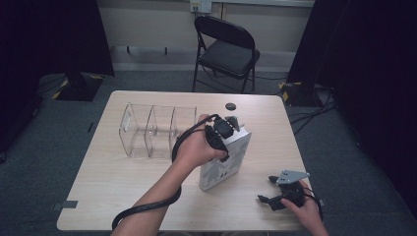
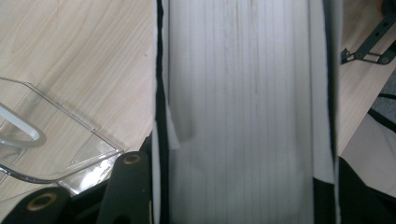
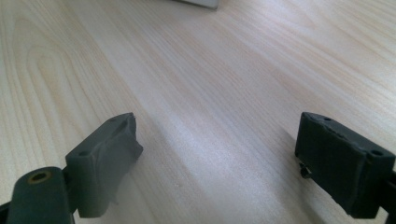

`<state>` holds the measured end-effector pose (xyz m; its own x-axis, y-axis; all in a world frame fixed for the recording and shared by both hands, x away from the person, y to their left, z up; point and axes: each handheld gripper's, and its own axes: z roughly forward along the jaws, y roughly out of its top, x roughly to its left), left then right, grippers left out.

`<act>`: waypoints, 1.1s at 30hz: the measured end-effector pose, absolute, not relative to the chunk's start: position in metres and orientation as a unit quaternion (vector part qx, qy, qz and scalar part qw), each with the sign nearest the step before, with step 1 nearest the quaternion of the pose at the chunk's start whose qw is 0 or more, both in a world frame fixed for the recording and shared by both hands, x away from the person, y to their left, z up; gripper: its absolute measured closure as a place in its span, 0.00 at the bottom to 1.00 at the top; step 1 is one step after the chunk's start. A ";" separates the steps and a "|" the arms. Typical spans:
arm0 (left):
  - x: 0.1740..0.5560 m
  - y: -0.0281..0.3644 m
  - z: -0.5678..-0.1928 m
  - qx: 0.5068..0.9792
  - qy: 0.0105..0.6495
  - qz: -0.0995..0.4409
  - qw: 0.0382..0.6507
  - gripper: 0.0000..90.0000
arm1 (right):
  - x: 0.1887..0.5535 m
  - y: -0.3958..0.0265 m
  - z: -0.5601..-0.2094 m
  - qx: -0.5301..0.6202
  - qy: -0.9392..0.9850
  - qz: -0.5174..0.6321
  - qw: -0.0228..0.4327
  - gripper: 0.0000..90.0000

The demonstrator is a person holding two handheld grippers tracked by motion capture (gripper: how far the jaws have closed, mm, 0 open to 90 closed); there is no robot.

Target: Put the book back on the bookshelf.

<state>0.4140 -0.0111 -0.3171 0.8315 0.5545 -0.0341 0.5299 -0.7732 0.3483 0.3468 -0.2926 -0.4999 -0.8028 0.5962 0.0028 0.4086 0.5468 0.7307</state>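
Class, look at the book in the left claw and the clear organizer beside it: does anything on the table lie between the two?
Nothing visible does. The left claw grips the book upright right beside the clear organizer, with bare table between them.

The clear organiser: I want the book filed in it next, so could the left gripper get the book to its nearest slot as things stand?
Probably yes. The left gripper is shut on the upright book, right beside the clear organiser, and nothing stands between them. The right gripper rests open, well clear.
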 end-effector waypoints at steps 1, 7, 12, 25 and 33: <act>0.412 -0.010 -0.318 0.942 0.283 0.037 0.176 0.59 | 0.347 -0.293 -0.500 0.289 0.871 0.379 0.124 0.13; 0.408 -0.003 -0.322 0.944 0.267 0.043 0.190 0.57 | 0.347 -0.293 -0.500 0.289 0.871 0.378 0.124 0.13; 0.407 -0.005 -0.321 0.946 0.247 0.060 0.201 0.55 | 0.347 -0.293 -0.500 0.289 0.871 0.378 0.124 0.13; 0.416 -0.015 -0.327 0.950 0.260 0.048 0.165 0.52 | 0.347 -0.293 -0.500 0.289 0.871 0.378 0.124 0.13; 0.412 -0.012 -0.322 0.944 0.276 0.040 0.176 0.58 | 0.347 -0.293 -0.500 0.289 0.871 0.379 0.124 0.13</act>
